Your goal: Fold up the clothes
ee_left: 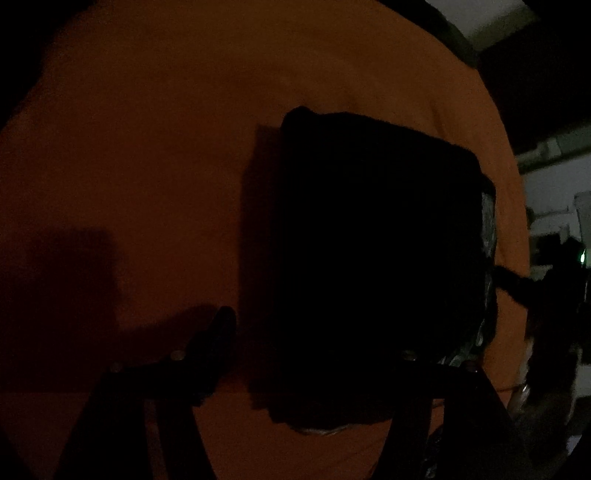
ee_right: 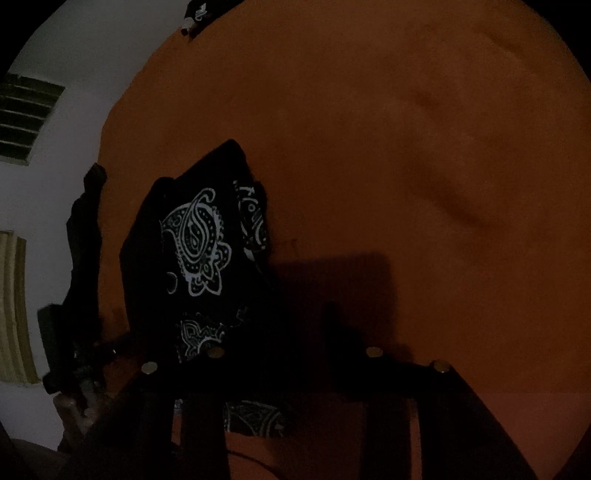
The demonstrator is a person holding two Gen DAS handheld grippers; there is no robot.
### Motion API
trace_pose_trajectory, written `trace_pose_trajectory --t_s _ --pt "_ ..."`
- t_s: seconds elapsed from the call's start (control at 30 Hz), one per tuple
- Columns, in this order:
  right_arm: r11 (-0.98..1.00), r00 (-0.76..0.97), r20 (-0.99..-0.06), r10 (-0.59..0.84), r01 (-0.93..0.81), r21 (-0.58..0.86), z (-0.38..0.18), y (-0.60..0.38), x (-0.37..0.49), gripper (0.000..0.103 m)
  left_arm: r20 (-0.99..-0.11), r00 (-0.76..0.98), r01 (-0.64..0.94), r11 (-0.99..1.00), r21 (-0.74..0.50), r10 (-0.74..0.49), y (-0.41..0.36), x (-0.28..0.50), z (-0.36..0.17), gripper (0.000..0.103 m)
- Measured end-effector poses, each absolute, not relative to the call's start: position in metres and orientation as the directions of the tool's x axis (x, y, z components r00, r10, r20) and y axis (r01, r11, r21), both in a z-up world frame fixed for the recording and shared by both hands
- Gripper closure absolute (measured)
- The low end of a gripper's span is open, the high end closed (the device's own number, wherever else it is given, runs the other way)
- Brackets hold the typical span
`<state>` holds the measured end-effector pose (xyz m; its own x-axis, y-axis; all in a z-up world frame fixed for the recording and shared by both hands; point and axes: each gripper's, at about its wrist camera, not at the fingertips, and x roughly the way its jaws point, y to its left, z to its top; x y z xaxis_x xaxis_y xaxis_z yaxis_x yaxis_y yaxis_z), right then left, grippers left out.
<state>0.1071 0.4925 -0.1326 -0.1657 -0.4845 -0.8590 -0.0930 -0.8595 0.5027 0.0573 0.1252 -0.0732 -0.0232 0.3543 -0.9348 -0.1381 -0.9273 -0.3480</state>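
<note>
We read the black paisley cloth (ee_right: 192, 240) as the task's thing, lying already folded into a compact rectangle on the orange sheet (ee_right: 406, 129). In the left wrist view the same cloth (ee_left: 376, 258) is a dark block, long axis running away from the camera, just ahead and to the right of the left gripper (ee_left: 314, 332). Only one left finger (ee_left: 221, 328) shows clearly, bare on the sheet beside the cloth's left edge; the other is lost against the black fabric. We judge the left jaws stand apart and grip nothing, with the cloth's near edge partly between them.

In the right wrist view the cloth lies ahead and left of the right gripper (ee_right: 273, 325), rising up and away from it at a tilt. The right jaws are part open; the left finger sits over the cloth's near corner and the right finger (ee_right: 340, 321) is on bare sheet. Whether the pads pinch fabric we cannot tell, the frame is too dark there.

The left gripper seems nearer the cloth's body; the right is at its near corner. A next fold or lift likely turns on catching that near edge.

No brand, label or readable writing; only a white paisley print. A dark object (ee_right: 195, 14) at the sheet's far edge is too small to name.
</note>
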Motion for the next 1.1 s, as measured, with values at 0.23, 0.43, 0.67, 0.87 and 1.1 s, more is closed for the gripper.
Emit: trace_pose_trajectory --t_s 0.23,0.43,0.67,0.87,1.1 --pt "-0.878 -0.171 -0.875 -0.454 -0.083 0.471 -0.128 0.488 0.111 0.063 -0.874 0.14 -0.089 -0.873 -0.48 0.466 0.116 0.049 -0.087 0.036" --pt "-0.885 -0.166 -0.882 -0.44 -0.086 0.458 -0.127 0.495 0.113 0.06 -0.85 0.112 -0.081 -0.848 -0.524 0.515 0.126 0.047 -0.085 0.04" --pt "-0.885 -0.17 -0.882 -0.44 -0.085 0.458 -0.121 0.499 0.115 0.059 -0.855 0.085 -0.044 -0.855 -0.516 0.512 0.11 0.049 -0.082 0.094" --pt "-0.885 -0.166 -0.883 -0.439 -0.089 0.457 -0.118 0.496 0.113 0.059 -0.881 0.145 -0.059 -0.885 -0.462 0.45 0.102 0.064 -0.077 0.076" --pt "-0.889 -0.165 -0.886 -0.433 -0.082 0.45 -0.113 0.492 0.116 0.059 -0.869 0.209 -0.082 -0.877 -0.473 0.449 0.118 0.078 -0.084 0.062"
